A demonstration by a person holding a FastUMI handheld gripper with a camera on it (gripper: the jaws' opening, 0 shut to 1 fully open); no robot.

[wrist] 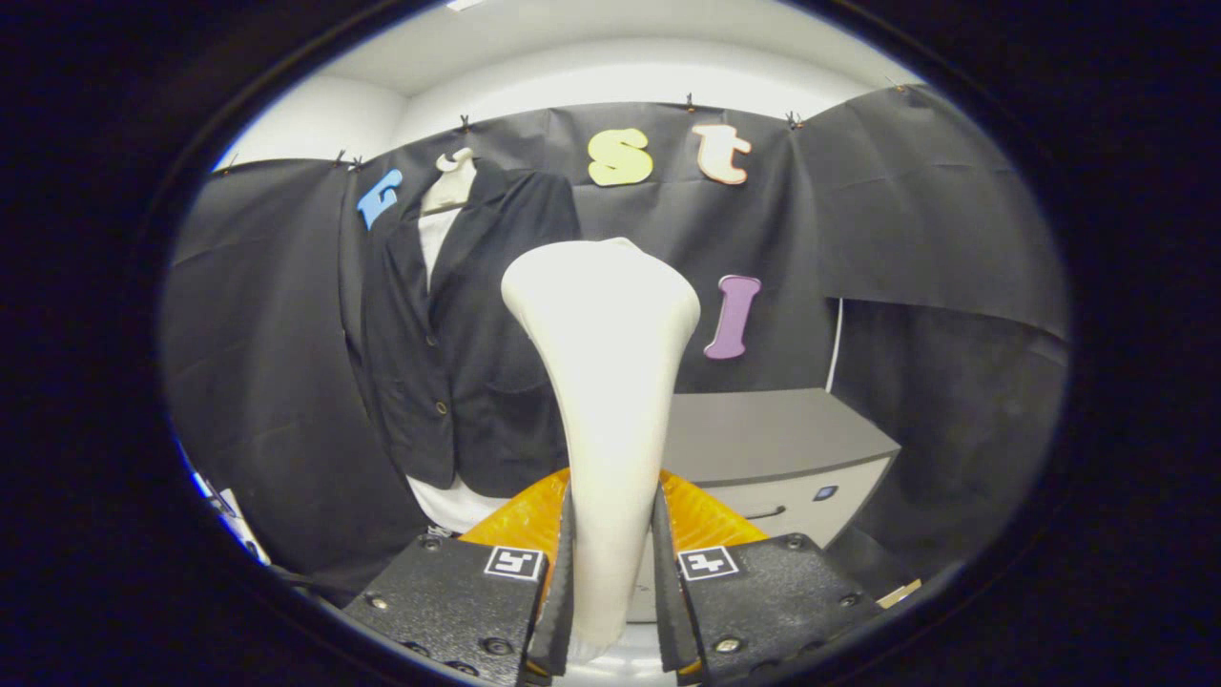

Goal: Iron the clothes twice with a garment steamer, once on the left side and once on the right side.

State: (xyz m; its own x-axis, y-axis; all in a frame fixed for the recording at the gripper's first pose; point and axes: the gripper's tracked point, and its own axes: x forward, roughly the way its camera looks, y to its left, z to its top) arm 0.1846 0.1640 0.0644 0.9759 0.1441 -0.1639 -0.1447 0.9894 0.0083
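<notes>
cream plastic garment steamer (605, 382) standing upright, my gripper (610, 572) clamping its handle; black hanging suit jacket (458, 343) beyond, left of steamer head.

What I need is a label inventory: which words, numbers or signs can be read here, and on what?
On the objects, nothing reads as a word or number.
Square markers on the gripper, shut on the steamer: patterns, not text.
Small badge on the cabinet: too small to read.
</notes>
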